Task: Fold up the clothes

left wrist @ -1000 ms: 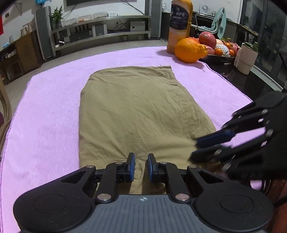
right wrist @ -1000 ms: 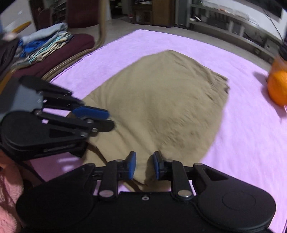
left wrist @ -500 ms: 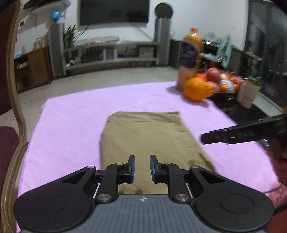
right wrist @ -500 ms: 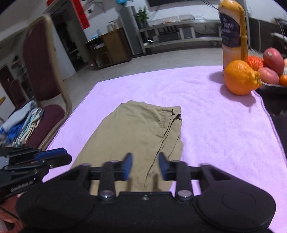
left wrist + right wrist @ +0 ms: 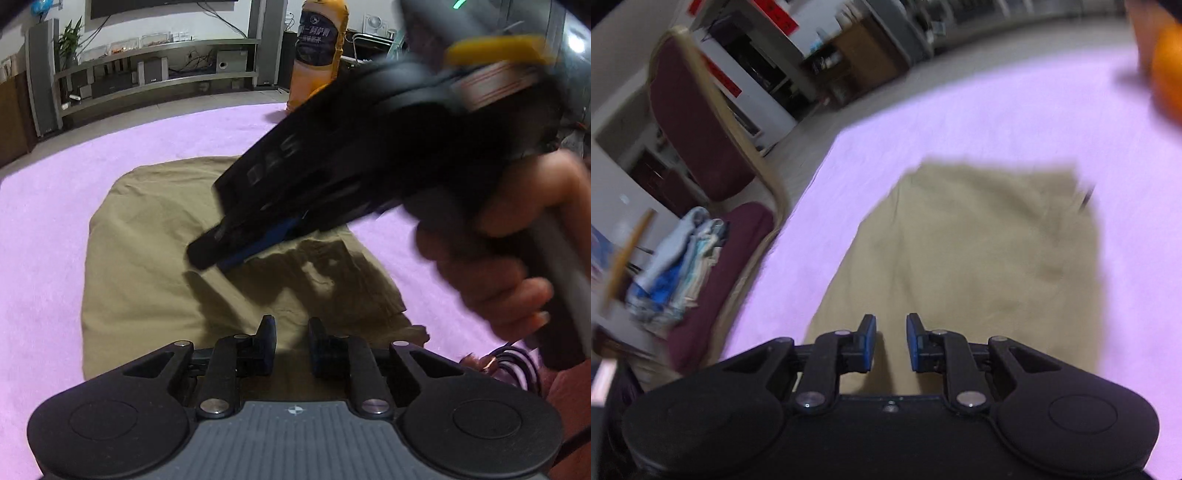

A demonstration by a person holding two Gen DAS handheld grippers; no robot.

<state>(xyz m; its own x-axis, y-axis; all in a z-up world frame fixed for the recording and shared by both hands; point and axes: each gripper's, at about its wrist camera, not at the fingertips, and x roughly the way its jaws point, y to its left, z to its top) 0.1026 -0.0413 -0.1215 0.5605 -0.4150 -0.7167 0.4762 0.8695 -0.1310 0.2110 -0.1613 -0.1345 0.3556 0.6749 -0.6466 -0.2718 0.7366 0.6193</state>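
A khaki garment (image 5: 147, 258) lies folded into a rough rectangle on the pink towel (image 5: 44, 221). My left gripper (image 5: 291, 336) hovers over its near edge; its jaws are opening and nothing is between them. In the left wrist view my right gripper (image 5: 214, 258), held by a hand (image 5: 498, 266), reaches in from the right above the middle of the garment and casts a shadow on it. The right wrist view is blurred: the right gripper (image 5: 891, 332) stands narrowly open and bare over the near part of the garment (image 5: 979, 258).
An orange bottle (image 5: 317, 48) stands at the towel's far edge, with an orange fruit (image 5: 1167, 74) beside it. A maroon chair (image 5: 701, 129) at the left carries a pile of folded clothes (image 5: 672, 273). A shelf unit (image 5: 155, 62) lines the far wall.
The right gripper has swung across in front of the left camera, over the garment. The right view has rolled and turned toward the chair. The left gripper has drawn closer to the garment.
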